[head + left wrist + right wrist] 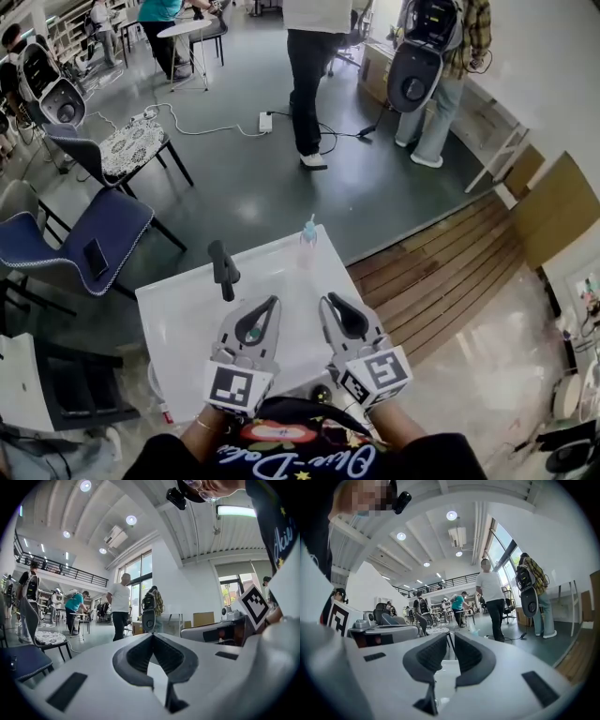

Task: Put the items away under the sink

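A white counter (183,323) stands below me, with a black faucet (223,270) near its far left side. At its far edge stands a small clear bottle with a blue cap (308,232), which the right gripper view also shows (474,631). I hold both grippers side by side over the counter's near part, pointing level and away from me. My left gripper (273,302) (152,636) has its tips together and nothing in it. On my right gripper (329,299) (450,637) a narrow gap shows between the tips, with nothing between them. The space under the counter is hidden.
A blue chair (94,234) with a phone on it and a patterned chair (131,145) stand left of the counter. Two people (314,56) stand beyond on the grey floor, by a power strip and cable (264,122). Wooden flooring (441,272) lies to the right.
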`<state>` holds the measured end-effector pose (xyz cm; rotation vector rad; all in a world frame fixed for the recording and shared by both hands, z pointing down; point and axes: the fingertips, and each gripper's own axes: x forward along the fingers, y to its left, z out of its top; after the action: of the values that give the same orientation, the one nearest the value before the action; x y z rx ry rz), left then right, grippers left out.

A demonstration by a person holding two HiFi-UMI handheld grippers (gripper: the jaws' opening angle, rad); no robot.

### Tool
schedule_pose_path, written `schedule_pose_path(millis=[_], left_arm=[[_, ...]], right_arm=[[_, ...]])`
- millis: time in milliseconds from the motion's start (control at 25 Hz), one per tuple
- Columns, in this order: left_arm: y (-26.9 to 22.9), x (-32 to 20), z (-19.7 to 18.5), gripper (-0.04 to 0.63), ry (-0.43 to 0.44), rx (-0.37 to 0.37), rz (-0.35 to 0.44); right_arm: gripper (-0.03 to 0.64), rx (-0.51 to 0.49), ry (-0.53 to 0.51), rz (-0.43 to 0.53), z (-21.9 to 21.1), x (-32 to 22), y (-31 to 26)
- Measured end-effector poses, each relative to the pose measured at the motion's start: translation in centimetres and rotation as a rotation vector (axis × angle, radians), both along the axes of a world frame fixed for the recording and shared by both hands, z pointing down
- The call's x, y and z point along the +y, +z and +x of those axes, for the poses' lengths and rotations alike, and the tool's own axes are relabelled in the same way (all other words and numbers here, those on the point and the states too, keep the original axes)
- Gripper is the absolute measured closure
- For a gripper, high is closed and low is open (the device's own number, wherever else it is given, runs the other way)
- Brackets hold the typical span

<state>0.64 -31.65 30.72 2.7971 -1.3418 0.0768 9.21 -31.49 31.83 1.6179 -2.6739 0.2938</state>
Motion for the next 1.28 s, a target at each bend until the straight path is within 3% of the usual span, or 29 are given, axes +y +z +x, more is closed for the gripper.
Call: schedule_pose_path(millis=[400,1280], left_arm=[[0.2,-0.4,-0.6,0.588,0.0,-0.003,-0.009],[0.6,-1.5,-1.6,0.588,0.008,0.001,-0.022]], right_arm=[[0.494,0.001,0.004,-0.016,-0.7,-0.9,0.7],[0.451,0.075,0.072,-0.047,-0.7,-4.2,3.4]])
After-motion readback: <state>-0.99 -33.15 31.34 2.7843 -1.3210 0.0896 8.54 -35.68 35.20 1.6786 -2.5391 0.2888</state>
